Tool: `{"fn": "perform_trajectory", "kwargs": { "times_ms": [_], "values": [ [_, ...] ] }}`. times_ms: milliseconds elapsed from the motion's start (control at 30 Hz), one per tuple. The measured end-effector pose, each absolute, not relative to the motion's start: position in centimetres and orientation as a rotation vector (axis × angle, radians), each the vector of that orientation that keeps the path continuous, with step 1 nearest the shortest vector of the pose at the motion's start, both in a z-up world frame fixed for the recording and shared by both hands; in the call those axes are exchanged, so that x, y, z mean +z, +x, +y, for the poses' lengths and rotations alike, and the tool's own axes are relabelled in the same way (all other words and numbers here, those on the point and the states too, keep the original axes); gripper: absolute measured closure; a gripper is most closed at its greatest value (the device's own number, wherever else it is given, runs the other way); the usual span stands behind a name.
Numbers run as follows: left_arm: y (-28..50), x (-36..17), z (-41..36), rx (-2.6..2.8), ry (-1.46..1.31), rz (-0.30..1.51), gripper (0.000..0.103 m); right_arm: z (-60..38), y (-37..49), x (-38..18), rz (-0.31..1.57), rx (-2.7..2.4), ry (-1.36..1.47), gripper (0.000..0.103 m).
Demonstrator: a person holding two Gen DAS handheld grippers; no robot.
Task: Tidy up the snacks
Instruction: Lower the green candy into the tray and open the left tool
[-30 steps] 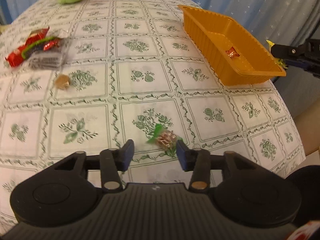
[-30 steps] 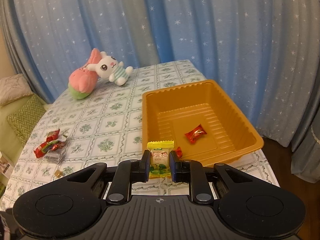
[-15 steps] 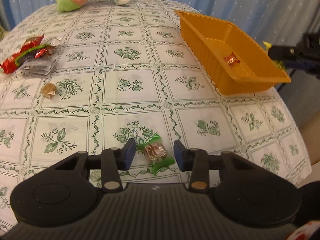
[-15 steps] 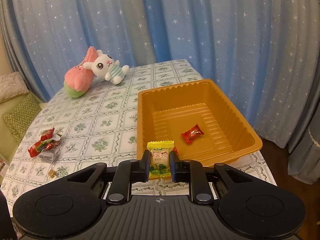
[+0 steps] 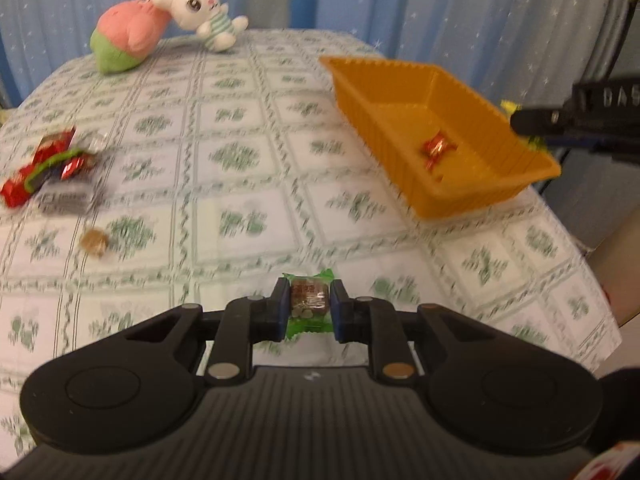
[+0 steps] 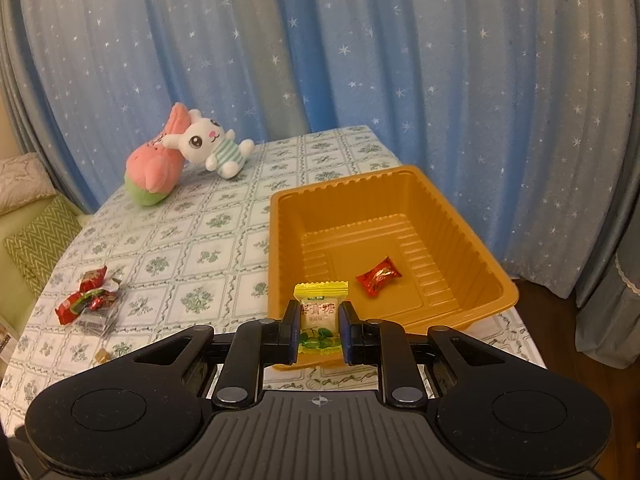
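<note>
Two grips — left hand-held gripper (image 5: pixel 309 307) clamps a green candy (image 5: pixel 308 304), right hand-held gripper (image 6: pixel 319 326) a yellow candy (image 6: pixel 320 316) (near the orange tray (image 6: pixel 472 240)).

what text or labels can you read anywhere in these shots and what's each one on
"梨膏糖": large red characters on the yellow candy pinched in the right gripper; the smaller print under them is too small to read.
"DAS": raised letters, cut off by the frame edge, on the black gripper body at the right of the left wrist view.
Red wrappers on the table: print too small to read.
</note>
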State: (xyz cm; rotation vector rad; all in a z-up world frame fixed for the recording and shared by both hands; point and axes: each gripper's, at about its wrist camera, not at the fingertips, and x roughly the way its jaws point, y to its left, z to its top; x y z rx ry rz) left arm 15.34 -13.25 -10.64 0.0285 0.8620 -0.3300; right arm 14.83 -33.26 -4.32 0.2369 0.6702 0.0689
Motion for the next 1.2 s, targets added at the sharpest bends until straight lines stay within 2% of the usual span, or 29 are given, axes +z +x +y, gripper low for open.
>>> {"fn": "perform_trajectory", "kwargs": {
  "times_ms": [467,867,1200],
  "values": [
    [20.9,-5.1,-20.7,-0.484,0.028,0.752,0.085,-37.8,16.7,-3.6,0.640,0.011,0.251,0.083],
    [23.5,-5.3,-24.0,-0.539,0.059,0.768,0.085,-40.1,18.7,-4.5,0.659,-0.006,0.258,0.083],
    [24.6,-6.7,-23.7,-0.567,0.068,0.803,0.084,-40.7,19.1,-5.1,0.676,-0.016,0.272,0.083]
  ]
}}
